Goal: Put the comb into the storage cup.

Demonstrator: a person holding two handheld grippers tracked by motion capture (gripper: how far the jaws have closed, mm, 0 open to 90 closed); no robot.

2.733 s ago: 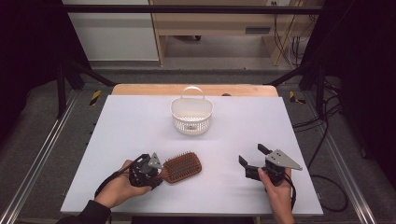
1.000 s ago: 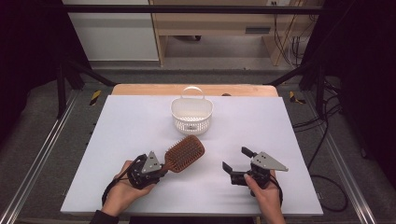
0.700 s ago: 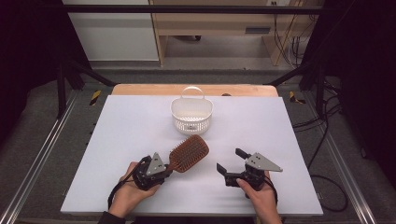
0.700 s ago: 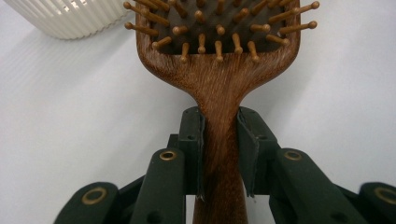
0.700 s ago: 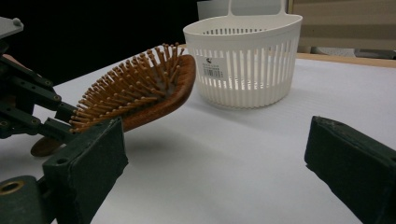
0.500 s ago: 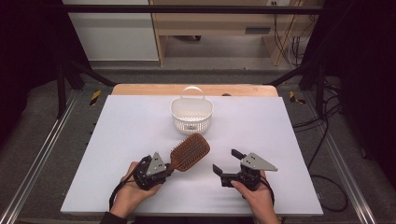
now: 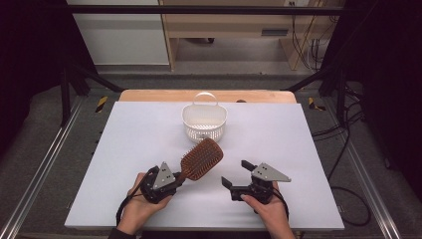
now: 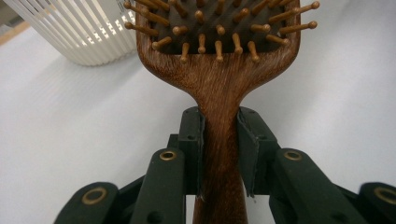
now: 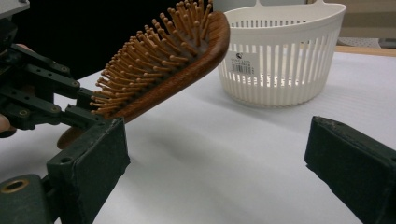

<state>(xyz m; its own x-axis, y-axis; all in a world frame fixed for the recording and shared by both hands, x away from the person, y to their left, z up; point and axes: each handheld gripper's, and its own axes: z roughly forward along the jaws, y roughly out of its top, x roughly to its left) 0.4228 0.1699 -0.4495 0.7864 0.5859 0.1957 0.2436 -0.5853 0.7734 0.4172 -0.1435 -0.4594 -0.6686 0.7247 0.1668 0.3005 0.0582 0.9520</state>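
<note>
Though light for its size, stiff brown wooden paddle hairbrush (image 7: pixel 201 159) with peg bristles: rigid, smooth, best pinched at narrow handle. Held above white table (image 7: pixel 124 139), head raised toward white slatted plastic basket (image 7: pixel 204 121). Left gripper (image 7: pixel 175 178) clamped on handle. Right gripper (image 7: pixel 238 174) level, jaws wide, empty, pointing at brush.

The white table (image 7: pixel 124 149) is bare on its left side and its right side, so a hand could slide there freely. In the middle, at the far side, stands a white basket (image 7: pixel 204 122). The brown hairbrush (image 7: pixel 201 159) sticks up in the air just near of it. Between the brush and the right claw (image 7: pixel 238 174) is an open gap.
</note>
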